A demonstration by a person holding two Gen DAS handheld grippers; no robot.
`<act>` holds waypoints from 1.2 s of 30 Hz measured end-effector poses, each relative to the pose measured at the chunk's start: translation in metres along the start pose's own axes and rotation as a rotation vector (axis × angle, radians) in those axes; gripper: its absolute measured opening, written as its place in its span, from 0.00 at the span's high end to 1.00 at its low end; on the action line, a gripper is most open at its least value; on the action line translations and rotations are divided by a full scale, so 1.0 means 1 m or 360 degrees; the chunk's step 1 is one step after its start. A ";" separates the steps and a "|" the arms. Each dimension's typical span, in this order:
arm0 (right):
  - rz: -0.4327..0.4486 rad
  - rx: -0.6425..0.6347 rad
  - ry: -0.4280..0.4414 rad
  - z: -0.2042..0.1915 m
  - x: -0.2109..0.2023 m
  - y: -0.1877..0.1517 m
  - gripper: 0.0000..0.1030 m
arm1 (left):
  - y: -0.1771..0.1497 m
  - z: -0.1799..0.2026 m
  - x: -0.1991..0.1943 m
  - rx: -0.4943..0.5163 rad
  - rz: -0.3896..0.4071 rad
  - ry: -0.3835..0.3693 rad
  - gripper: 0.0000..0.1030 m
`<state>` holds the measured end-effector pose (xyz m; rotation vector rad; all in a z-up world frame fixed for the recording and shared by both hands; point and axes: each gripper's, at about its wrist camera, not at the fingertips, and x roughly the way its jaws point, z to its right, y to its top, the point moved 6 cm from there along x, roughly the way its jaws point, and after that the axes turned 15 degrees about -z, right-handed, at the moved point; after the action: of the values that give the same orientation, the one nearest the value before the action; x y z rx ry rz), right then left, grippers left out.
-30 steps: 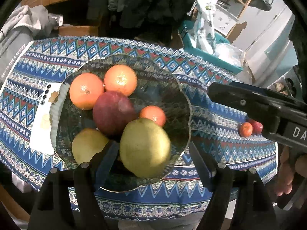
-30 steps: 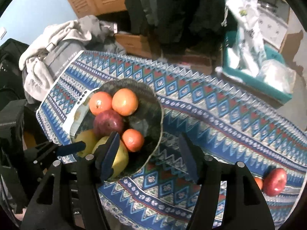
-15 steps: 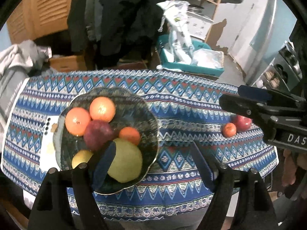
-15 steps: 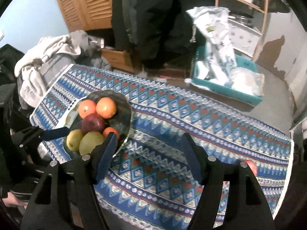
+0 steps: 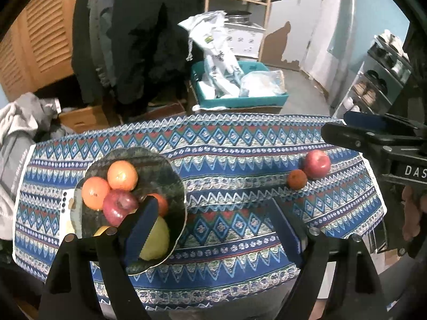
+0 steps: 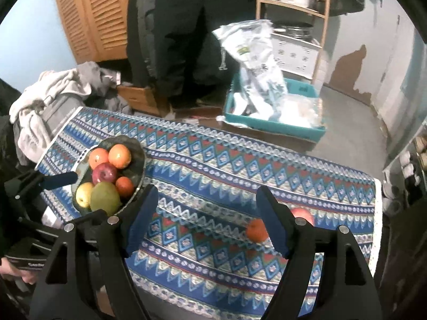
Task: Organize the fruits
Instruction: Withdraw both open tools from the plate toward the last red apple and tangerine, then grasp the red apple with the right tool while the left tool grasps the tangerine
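A dark glass bowl point(image 5: 174, 184) at the table's left holds two oranges point(image 5: 122, 174), a red apple point(image 5: 118, 208), a small tangerine point(image 5: 162, 203), a green pear point(image 5: 158, 238) and a yellow fruit. A second red apple point(image 5: 317, 164) and a tangerine point(image 5: 297, 179) lie loose on the patterned cloth at the right, touching. My left gripper point(image 5: 213, 213) hangs above the table's near edge, jaws opening, nothing between them. My right gripper point(image 6: 207, 197) is also opening and empty. The loose tangerine point(image 6: 256, 230) and apple point(image 6: 303, 213) sit by its right finger.
On the floor behind the table a teal crate point(image 5: 240, 101) holds plastic bags. Grey clothes point(image 5: 16, 133) are piled off the left end. A white card point(image 5: 65, 208) lies under the bowl. Dark coats point(image 5: 138, 40) and a wooden shelf point(image 5: 264, 2) stand further back.
Both grippers have drawn back and up from the bowl, so the whole table shows. Both pairs of jaws stand wider. The pear stays in the bowl.
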<state>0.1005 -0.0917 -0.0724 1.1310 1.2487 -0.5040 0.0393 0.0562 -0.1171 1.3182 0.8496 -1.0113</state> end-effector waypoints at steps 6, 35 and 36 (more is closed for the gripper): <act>0.0027 0.0067 -0.0019 0.029 -0.014 -0.013 0.24 | 0.005 0.021 -0.005 0.0058 0.0011 0.0011 0.17; -0.0221 0.0270 -0.0178 0.138 0.037 -0.059 0.23 | 0.045 0.082 0.054 0.0254 -0.0084 0.0102 0.14; -0.0247 0.0275 -0.0183 0.141 0.044 -0.060 0.23 | 0.047 0.084 0.062 0.0258 -0.0107 0.0095 0.14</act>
<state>0.1321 -0.2282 -0.1492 1.1368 1.2155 -0.7954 0.0998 -0.0352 -0.1502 1.4715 0.8765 -1.1170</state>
